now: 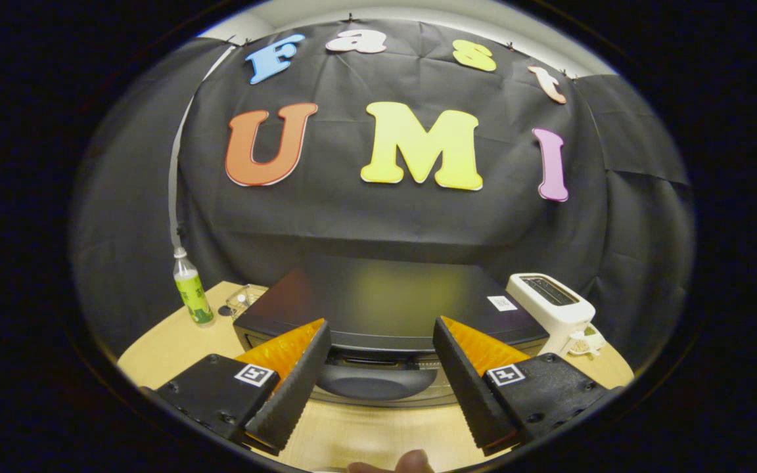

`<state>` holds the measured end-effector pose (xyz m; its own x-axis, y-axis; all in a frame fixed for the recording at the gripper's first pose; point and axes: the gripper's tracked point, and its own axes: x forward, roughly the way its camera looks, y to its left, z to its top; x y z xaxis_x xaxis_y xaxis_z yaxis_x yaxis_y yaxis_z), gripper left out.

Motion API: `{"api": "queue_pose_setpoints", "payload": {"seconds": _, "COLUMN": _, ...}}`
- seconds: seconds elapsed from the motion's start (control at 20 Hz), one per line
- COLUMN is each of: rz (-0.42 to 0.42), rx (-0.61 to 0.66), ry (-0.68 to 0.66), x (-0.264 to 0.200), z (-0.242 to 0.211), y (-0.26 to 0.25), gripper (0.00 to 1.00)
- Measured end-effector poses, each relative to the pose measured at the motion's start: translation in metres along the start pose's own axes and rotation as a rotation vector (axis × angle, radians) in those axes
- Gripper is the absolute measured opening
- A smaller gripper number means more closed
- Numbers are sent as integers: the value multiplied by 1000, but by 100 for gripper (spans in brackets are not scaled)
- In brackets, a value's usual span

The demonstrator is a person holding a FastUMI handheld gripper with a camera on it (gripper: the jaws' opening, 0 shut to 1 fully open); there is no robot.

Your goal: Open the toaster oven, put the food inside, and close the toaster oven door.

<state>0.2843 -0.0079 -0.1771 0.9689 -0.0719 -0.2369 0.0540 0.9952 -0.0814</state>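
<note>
Fingers wide apart, holding nothing, poised over the toaster oven.

We see the door handle between and just beyond the tips, door shut. We judge we should lower squarely, close on the handle's middle and pull along the door's arc. Beyond stand a bottle and a white toaster on the surface; food we cannot pick out.

toaster oven just ahead of the fingers: black top, white label patch on it, dark handle between the fingers. pop-up toaster beyond, right: white, dark slots. bottle beyond, left: clear, white cap, green-yellow label. table: light wood grain. booth wall: black cloth.
</note>
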Motion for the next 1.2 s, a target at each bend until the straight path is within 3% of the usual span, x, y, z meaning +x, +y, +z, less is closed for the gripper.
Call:
{"api": "queue_pose_setpoints", "payload": {"seconds": 0.4, "rz": 9, "rx": 9, "ry": -19, "x": 8, "z": -10, "y": 6, "gripper": 100}}
{"api": "queue_pose_setpoints", "payload": {"seconds": 0.55, "rz": -7, "rx": -93, "ry": -55, "x": 7, "z": -19, "y": 6, "gripper": 100}}
{"api": "queue_pose_setpoints", "payload": {"seconds": 0.75, "rz": 15, "rx": 96, "ry": -81, "x": -2, "z": -28, "y": 6, "gripper": 100}}
{"api": "queue_pose_setpoints", "payload": {"seconds": 1.2, "rz": 6, "rx": -15, "ry": 48, "x": -45, "z": -66, "y": 9, "gripper": 100}}
